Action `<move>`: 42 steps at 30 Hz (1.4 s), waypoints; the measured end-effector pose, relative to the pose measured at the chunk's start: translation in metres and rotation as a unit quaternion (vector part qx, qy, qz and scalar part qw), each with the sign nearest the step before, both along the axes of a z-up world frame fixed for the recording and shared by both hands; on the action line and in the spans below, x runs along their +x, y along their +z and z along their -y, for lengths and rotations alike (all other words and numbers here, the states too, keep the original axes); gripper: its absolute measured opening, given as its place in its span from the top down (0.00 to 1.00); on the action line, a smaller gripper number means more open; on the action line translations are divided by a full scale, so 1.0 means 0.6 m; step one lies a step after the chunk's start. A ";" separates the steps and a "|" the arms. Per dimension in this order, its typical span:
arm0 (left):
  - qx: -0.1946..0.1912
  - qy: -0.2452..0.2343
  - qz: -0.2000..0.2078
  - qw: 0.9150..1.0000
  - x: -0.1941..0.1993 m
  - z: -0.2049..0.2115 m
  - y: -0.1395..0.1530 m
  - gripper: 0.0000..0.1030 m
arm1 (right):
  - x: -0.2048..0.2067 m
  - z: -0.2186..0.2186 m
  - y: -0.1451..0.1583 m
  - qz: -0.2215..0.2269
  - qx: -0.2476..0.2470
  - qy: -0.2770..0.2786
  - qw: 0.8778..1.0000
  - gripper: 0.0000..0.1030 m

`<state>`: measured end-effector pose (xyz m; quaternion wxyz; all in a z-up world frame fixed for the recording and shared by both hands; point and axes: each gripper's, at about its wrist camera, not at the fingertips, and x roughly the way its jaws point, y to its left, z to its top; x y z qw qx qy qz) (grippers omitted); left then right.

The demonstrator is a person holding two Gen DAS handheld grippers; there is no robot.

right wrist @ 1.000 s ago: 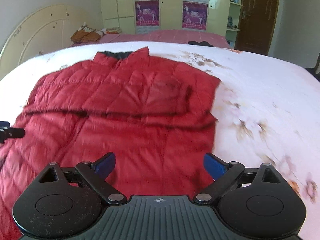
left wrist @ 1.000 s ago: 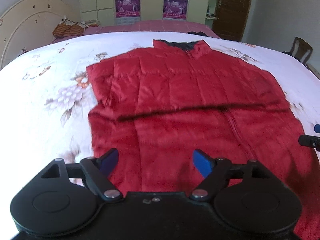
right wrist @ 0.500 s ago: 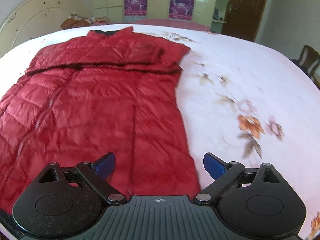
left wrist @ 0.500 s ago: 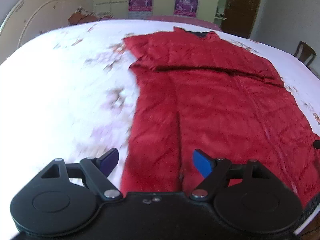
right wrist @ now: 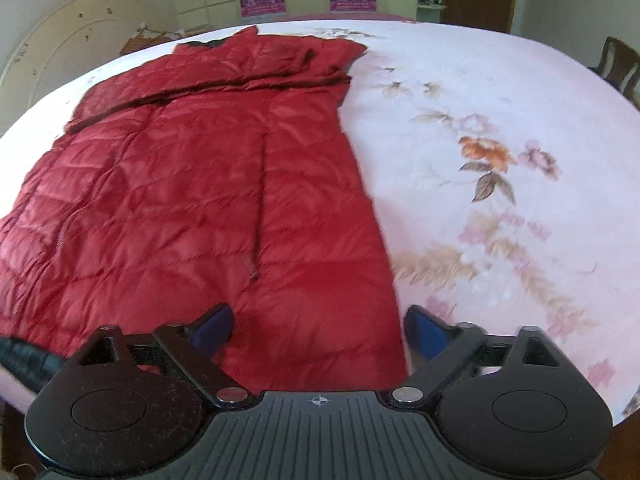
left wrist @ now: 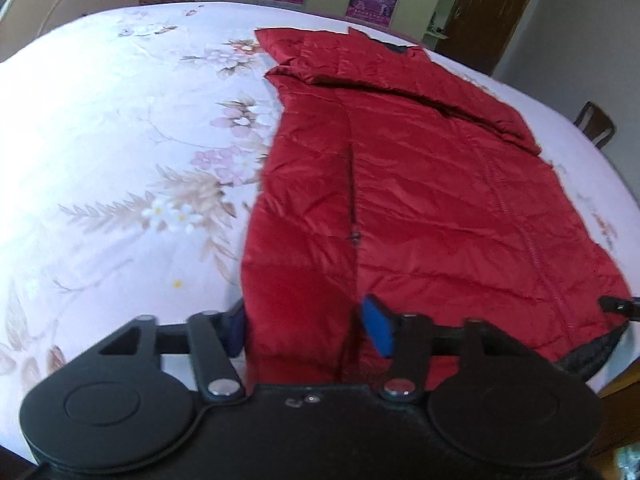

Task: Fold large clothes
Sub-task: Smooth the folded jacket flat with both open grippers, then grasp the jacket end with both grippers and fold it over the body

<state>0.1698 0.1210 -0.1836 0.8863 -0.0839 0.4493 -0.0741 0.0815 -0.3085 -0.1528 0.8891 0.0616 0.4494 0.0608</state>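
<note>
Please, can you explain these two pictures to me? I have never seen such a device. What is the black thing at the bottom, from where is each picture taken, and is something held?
No robot is here: a person carries one hand-held tool in each hand, and a camera on each looks forward along its two blue-padded fingers. One picture comes from the left tool, the other from the right tool; the black shape at the bottom is the tool's own body. On the flowered bedsheet lies a red quilted jacket, its sleeves folded across the chest. Each tool is at a near corner of the hem with the cloth between its fingers. Both tools' jaws are closing, but the pads do not yet press, so nothing is held.
</note>
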 end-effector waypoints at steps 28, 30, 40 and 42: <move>-0.045 -0.005 0.133 0.990 0.117 0.037 0.135 0.88 | 0.144 -0.009 0.142 0.132 0.048 0.012 0.990 0.89; -0.050 0.002 0.139 0.989 0.138 0.035 0.140 0.88 | 0.169 -0.009 0.147 0.139 0.044 0.010 0.989 0.89; -0.062 0.038 0.151 0.986 0.274 0.025 0.148 0.89 | 0.322 -0.008 0.157 0.157 0.037 -0.004 0.987 0.90; -0.062 0.045 0.152 0.985 0.301 0.026 0.151 0.89 | 0.352 -0.008 0.157 0.159 0.035 -0.003 0.987 0.90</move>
